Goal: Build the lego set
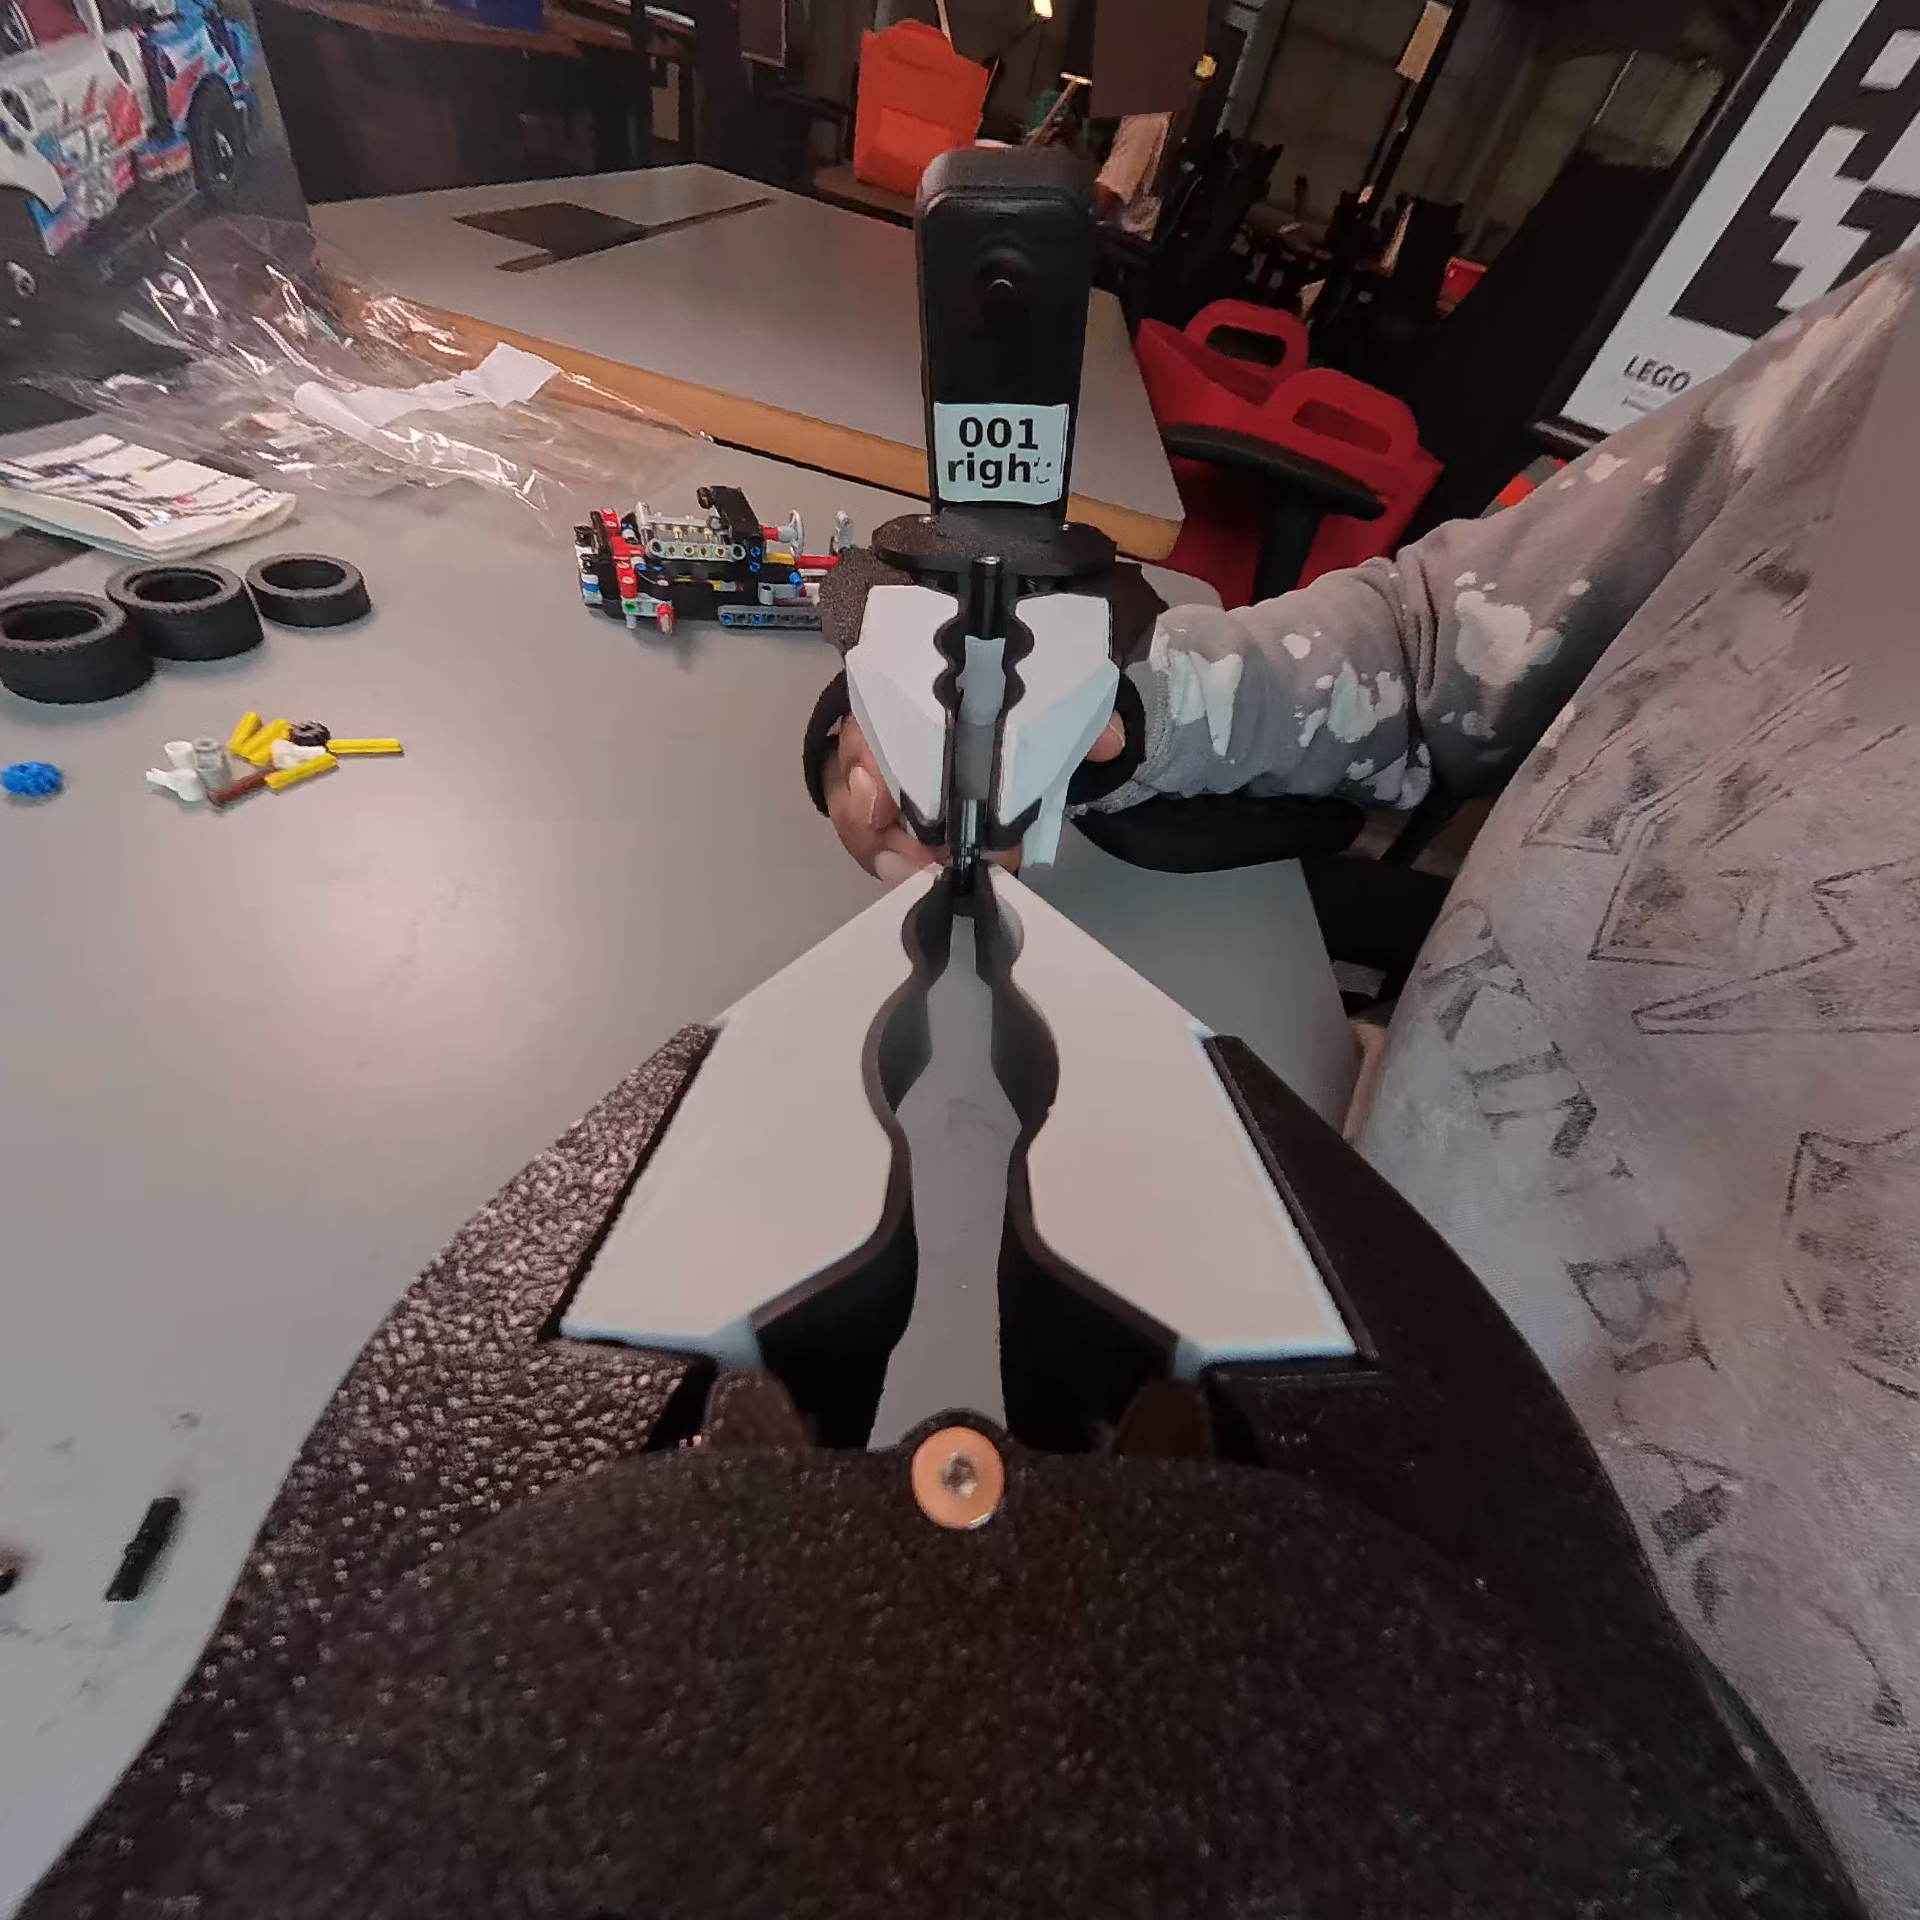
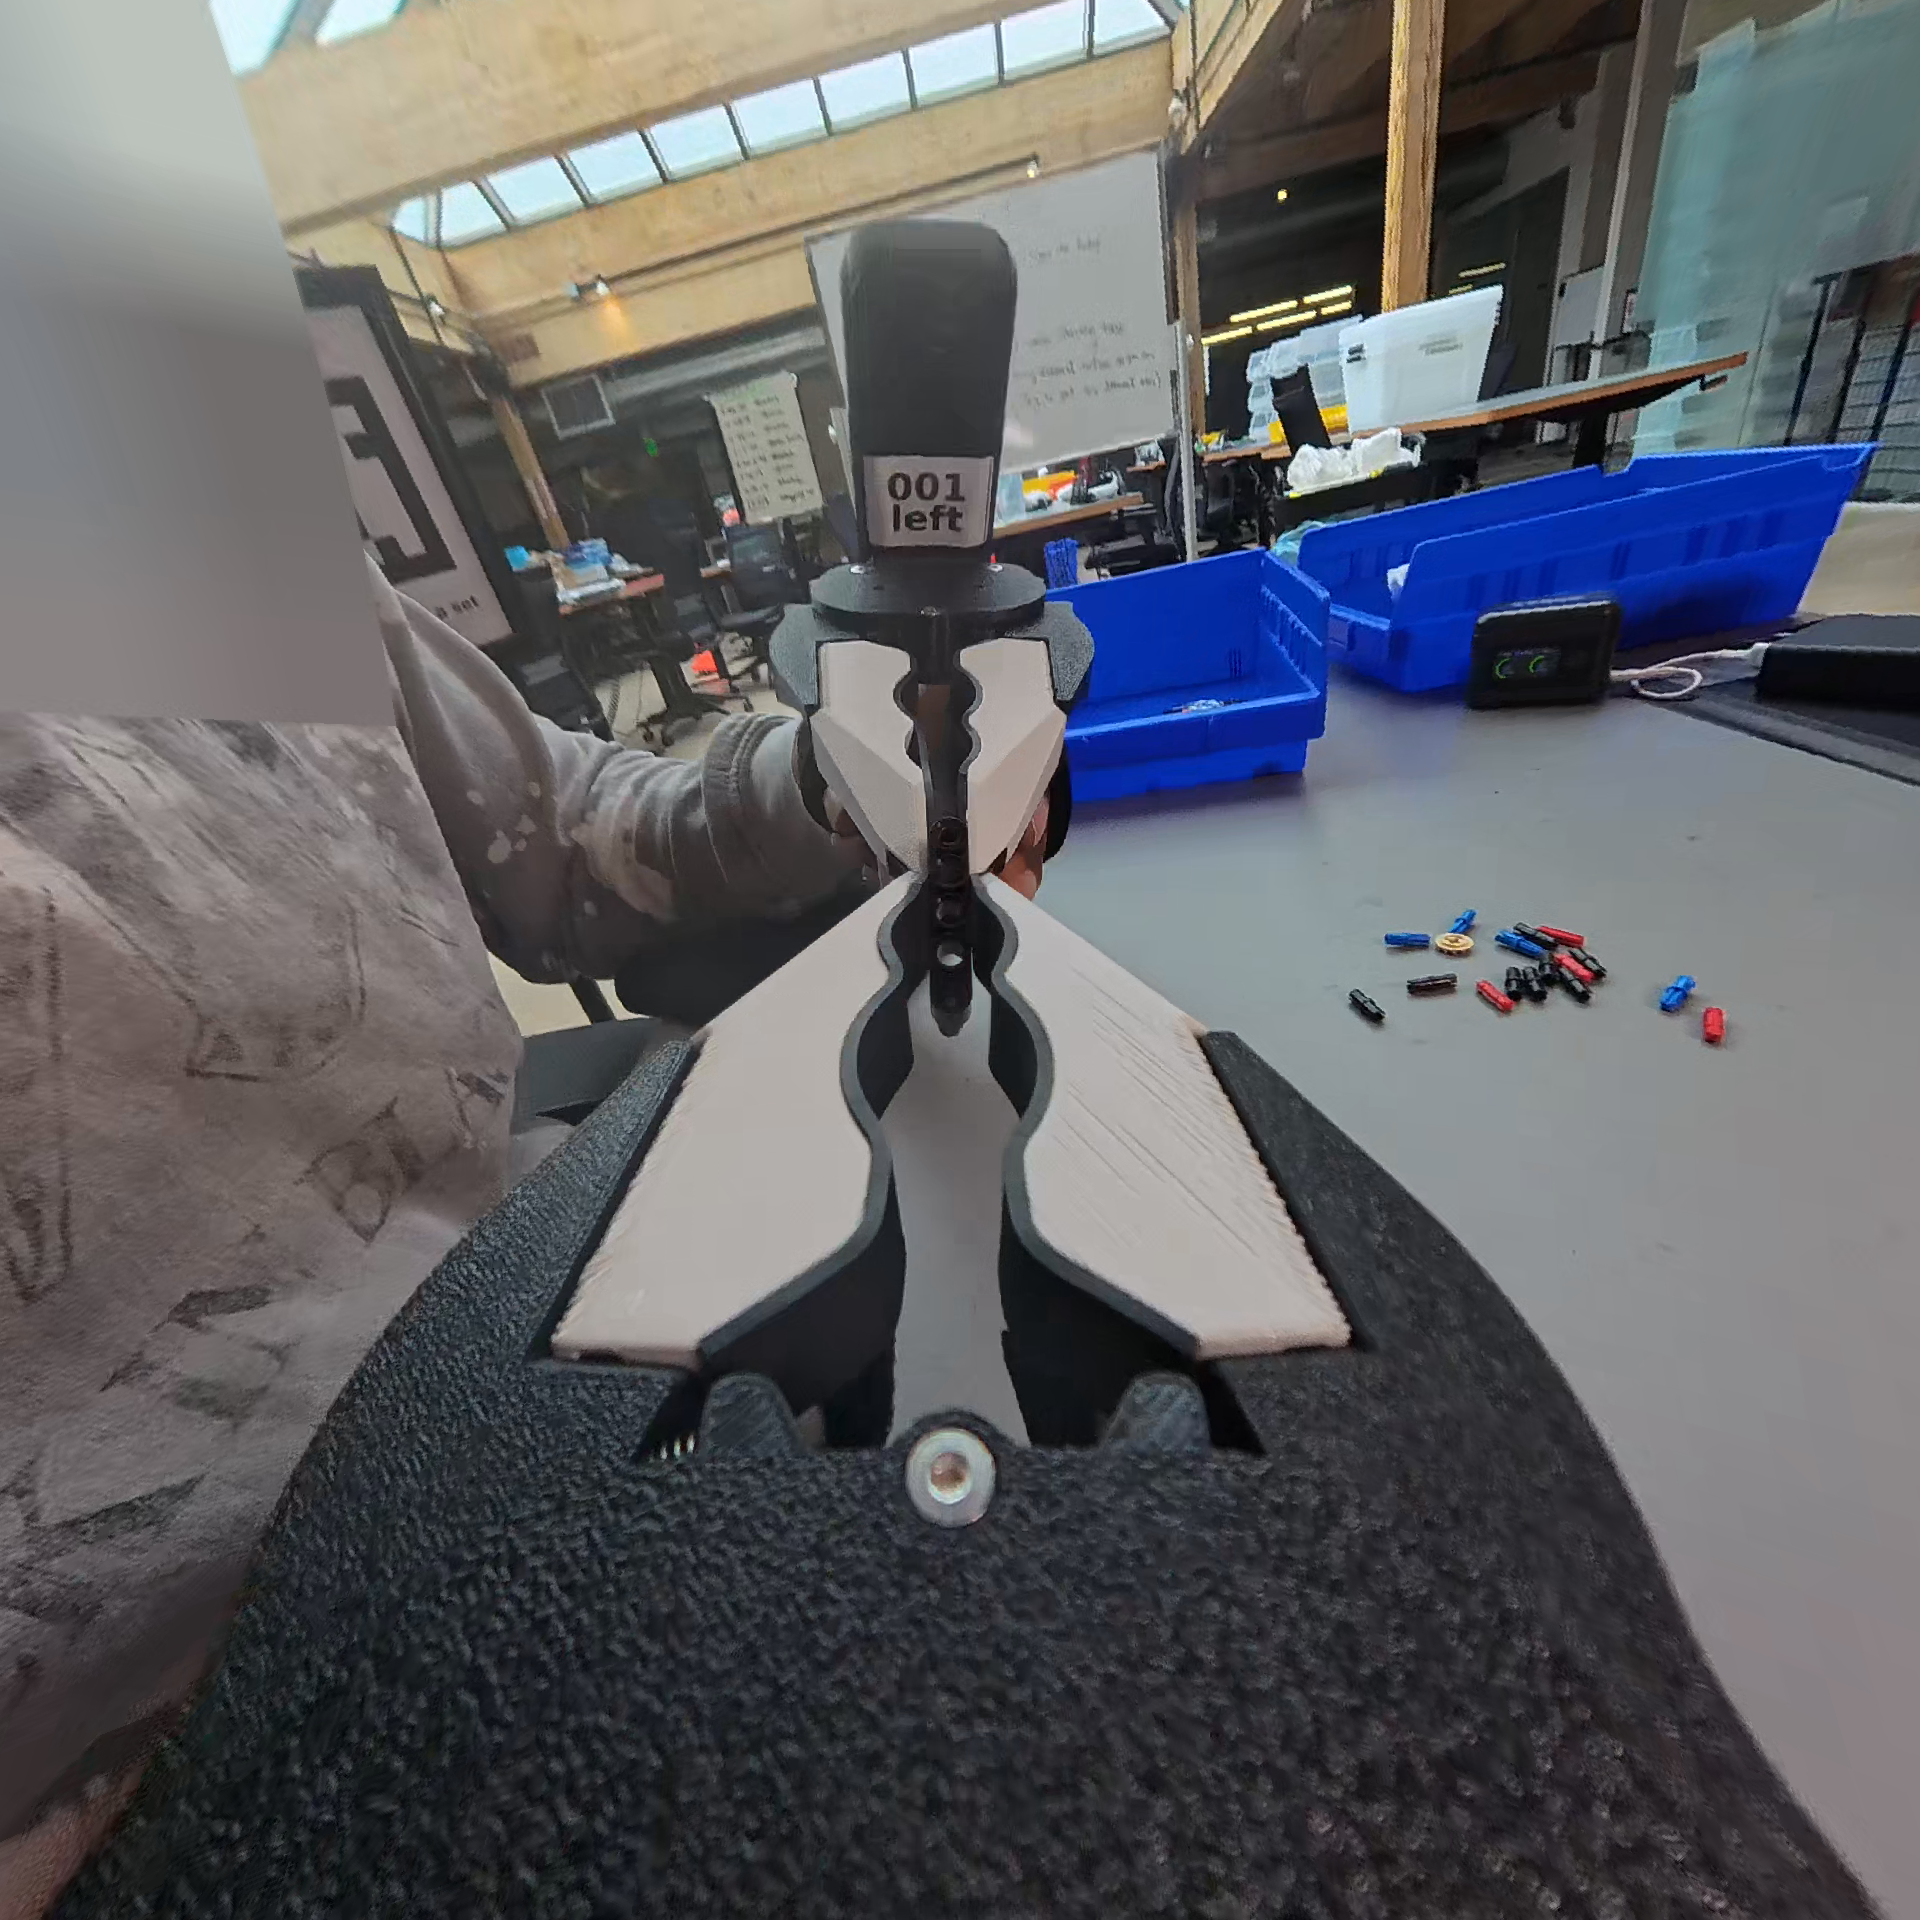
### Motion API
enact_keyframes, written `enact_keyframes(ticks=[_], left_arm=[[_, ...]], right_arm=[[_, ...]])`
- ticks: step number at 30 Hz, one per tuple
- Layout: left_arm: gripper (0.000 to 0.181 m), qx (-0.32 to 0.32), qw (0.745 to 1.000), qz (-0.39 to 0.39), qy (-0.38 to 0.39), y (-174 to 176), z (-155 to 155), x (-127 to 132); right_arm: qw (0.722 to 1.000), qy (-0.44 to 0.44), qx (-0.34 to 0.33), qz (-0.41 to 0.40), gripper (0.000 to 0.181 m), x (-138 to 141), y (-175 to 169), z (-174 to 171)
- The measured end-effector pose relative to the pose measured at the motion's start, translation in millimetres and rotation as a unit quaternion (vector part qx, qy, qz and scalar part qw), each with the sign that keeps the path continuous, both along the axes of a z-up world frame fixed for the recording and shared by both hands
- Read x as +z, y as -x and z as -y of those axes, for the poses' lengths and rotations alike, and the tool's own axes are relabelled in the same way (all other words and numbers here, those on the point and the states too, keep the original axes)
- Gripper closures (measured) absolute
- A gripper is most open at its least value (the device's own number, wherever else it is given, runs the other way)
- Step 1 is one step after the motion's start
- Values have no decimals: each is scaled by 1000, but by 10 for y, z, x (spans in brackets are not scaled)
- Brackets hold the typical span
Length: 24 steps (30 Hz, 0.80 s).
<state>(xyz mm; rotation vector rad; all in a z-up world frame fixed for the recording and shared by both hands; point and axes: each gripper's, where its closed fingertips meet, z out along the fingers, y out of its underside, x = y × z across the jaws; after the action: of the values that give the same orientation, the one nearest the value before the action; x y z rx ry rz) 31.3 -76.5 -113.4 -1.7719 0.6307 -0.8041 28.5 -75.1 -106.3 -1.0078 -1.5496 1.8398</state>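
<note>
Overall, we judge the build well short of done: the partly assembled chassis (image 1: 694, 566) sits on the grey table (image 1: 436, 987), with three tyres (image 1: 177, 613) and loose pins (image 2: 1527, 971) unfitted. Both the right gripper (image 2: 948, 904) and left gripper (image 1: 966, 883) are clamped tip to tip on one black holed beam (image 2: 948, 935), held above the table's near edge.

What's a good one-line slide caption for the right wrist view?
Right gripper and left gripper meet tip to tip on a black holed Lego beam above the grey table.
</note>
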Motion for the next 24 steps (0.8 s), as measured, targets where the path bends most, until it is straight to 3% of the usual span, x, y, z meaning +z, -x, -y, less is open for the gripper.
enact_keyframes(ticks=[3, 4, 7, 10, 13, 15, 17, 19, 21, 24], left_arm=[[177, 23, 998, -57, -13, 147, 10, -117], [178, 37, 998, -53, -3, 237, 3, -168], [177, 154, 978, -138, 6, 774, -223, -384], [176, 275, 920, -274, 57, 1536, -431, -766], [176, 307, 891, -317, 104, 1892, -544, -1037], [174, 311, 889, -317, 109, 1930, -604, -1093], [158, 311, 888, -319, 113, 1925, -619, -1131], [154, 316, 892, -308, 100, 1893, -624, -1070], [154, 292, 921, -249, 68, 1649, -640, -868], [155, 164, 984, -55, 41, 842, -532, -431]], right_arm=[[985, 147, -38, -87, 177, 546, -176, -514], [985, 125, -66, -102, 176, 625, -242, -663], [985, 89, -111, -99, 175, 615, -307, -806], [990, 70, -113, -56, 175, 397, -168, -735], [993, 60, -94, -27, 175, 231, -63, -622], [994, 58, -87, -16, 175, 167, -29, -575], [995, 53, -88, -5, 175, 110, -8, -552], [994, 53, -93, 4, 175, 70, 11, -548], [993, 67, -96, 8, 175, 63, 31, -552], [988, 127, -93, 9, 175, 96, 71, -554]])
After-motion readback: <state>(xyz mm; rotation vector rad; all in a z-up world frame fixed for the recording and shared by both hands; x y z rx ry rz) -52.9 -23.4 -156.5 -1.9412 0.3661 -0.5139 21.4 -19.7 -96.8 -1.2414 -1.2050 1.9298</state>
